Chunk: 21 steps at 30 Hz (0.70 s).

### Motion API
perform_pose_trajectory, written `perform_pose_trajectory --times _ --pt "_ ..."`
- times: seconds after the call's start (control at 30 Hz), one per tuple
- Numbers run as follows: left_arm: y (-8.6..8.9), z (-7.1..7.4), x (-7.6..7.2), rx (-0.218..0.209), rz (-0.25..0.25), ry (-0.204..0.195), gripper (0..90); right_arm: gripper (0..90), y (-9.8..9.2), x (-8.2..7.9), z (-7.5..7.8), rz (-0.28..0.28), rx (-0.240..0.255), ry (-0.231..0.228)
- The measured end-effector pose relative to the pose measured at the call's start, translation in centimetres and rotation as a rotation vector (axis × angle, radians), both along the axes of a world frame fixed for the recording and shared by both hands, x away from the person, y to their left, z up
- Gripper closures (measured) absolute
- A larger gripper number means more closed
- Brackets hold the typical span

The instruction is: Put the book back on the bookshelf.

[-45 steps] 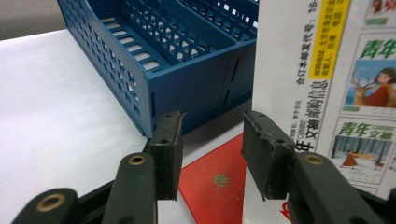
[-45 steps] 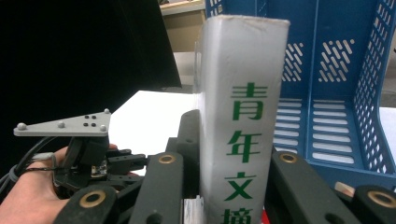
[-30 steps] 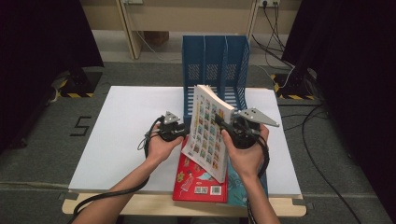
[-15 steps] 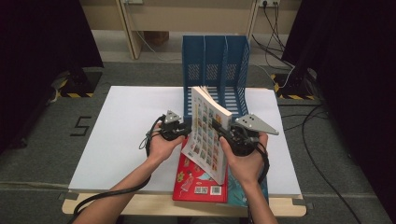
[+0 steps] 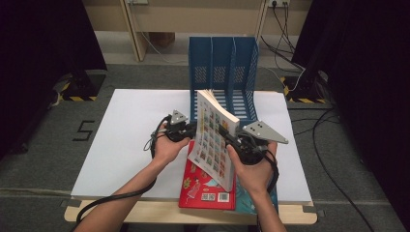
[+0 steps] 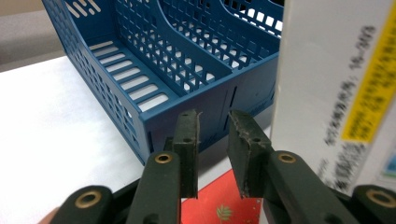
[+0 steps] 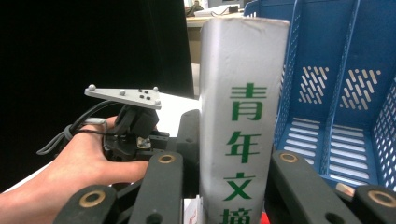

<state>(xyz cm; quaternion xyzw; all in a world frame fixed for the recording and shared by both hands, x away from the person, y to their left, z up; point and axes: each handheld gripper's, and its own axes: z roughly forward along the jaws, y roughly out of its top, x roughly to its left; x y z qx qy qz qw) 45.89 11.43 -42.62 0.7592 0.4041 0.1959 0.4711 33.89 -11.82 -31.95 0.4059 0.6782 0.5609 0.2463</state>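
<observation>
Since the earlier frames, the magazine (image 5: 216,137) has swung more upright and edged toward the blue file rack (image 5: 223,72), while the right gripper's grey plate has dropped lower and turned outward. The right gripper (image 5: 235,141) is clamped on the magazine's spine: in the right gripper view its two jaws press against either side of the grey spine (image 7: 240,121) printed with green characters. The magazine rises straight ahead of those jaws, standing on edge and tilted, its picture-grid cover facing the person.

The left gripper (image 5: 189,129) sits just beside the magazine's other face; in the left gripper view its jaws stand slightly parted with nothing between them, and the magazine's white back (image 6: 334,88) looms just to the right of them. Beyond those jaws lies the rack's front wall (image 6: 210,107), with its empty compartments behind.

Below both grippers, a red book (image 5: 205,186) and a teal one (image 5: 249,200) lie flat on the white table (image 5: 125,145).

By my judgement the work is about halfway: the magazine is lifted and stood up, but not yet slid into a compartment, and the flat books remain.
</observation>
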Motion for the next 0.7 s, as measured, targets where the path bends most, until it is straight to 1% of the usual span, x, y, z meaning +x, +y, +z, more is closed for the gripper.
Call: perform_pose_trajectory --times 0.1,0.2,0.33,0.37,0.43,0.53,0.57,0.6,0.67,0.7 --pt "-0.14 -0.11 0.1 -0.005 0.006 0.0 72.5 74.3 0.07 -0.04 0.01 0.003 0.001 0.0" --pt "-0.19 -0.19 0.13 -0.004 0.005 -0.011 72.2 74.2 0.0 0.02 0.0 0.001 -0.002 -0.002" --pt "-0.19 -0.27 0.27 -0.007 -0.014 -0.022 71.9 74.2 -0.05 0.01 -0.01 0.016 0.002 -0.003" --pt "-0.25 -0.3 0.27 -0.008 -0.018 -0.028 72.4 74.1 -0.05 0.0 0.0 0.021 0.002 -0.005" --pt "-0.27 -0.33 0.25 -0.011 -0.023 -0.03 74.6 73.9 0.01 -0.08 0.01 0.031 0.0 -0.003" --pt "-0.2 -0.36 0.2 -0.015 -0.032 -0.031 75.7 73.6 0.0 -0.1 0.03 0.037 -0.001 0.0" --pt "-0.2 -0.33 0.16 -0.01 -0.035 -0.034 76.3 73.4 0.0 -0.13 0.03 0.04 0.005 0.004" --pt "-0.22 -0.33 0.13 -0.008 -0.036 -0.038 76.8 73.0 -0.02 -0.13 0.03 0.04 -0.002 -0.002" --pt "-0.26 -0.33 0.1 -0.008 -0.037 -0.039 77.8 72.1 -0.02 -0.13 0.04 0.047 -0.001 0.002" --pt "-0.27 -0.34 0.09 -0.008 -0.037 -0.04 78.0 71.9 0.0 -0.12 0.03 0.051 0.007 0.007"
